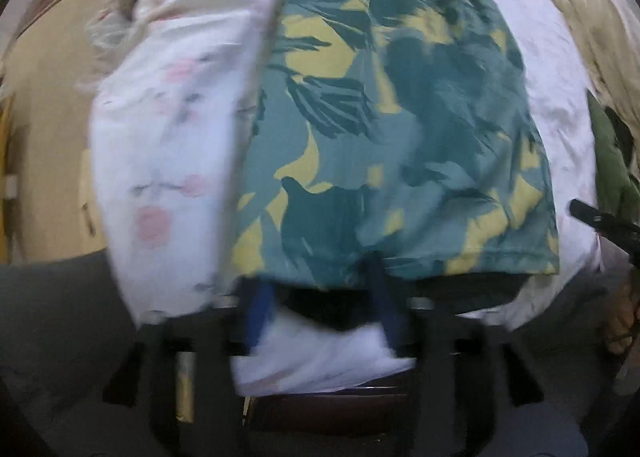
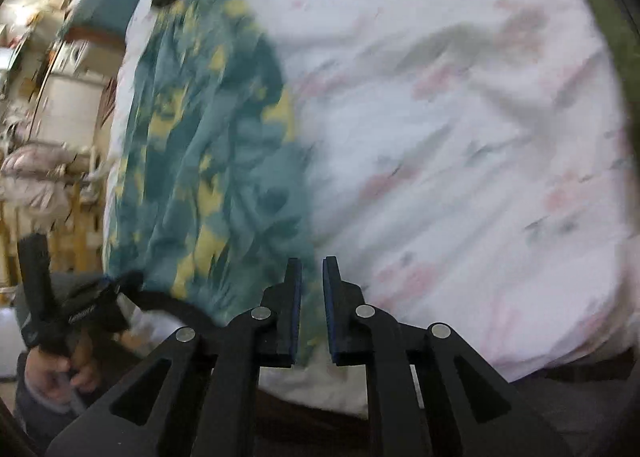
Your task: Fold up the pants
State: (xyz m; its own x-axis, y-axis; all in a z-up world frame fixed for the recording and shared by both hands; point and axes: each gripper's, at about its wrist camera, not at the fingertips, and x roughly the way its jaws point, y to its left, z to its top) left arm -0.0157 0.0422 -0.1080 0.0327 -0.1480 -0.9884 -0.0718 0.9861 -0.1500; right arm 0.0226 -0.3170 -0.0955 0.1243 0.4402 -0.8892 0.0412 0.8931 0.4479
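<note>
Flat on the floral sheet (image 2: 460,137), pants (image 1: 392,117) run lengthwise away from the parted, empty left gripper (image 1: 320,297); right gripper (image 2: 312,297) stands narrowly apart, empty.

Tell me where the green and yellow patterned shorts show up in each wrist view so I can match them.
Left wrist: patterned shorts fill the centre, hem nearest the camera.
Right wrist: left of centre, running top to bottom.
Shared landmark: the white floral sheet beneath them.

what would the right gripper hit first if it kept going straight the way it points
Most likely the teal and yellow patterned pants, whose edge lies just ahead of the right gripper, with the white floral bedsheet right beside it. Blur makes depth uncertain.
</note>
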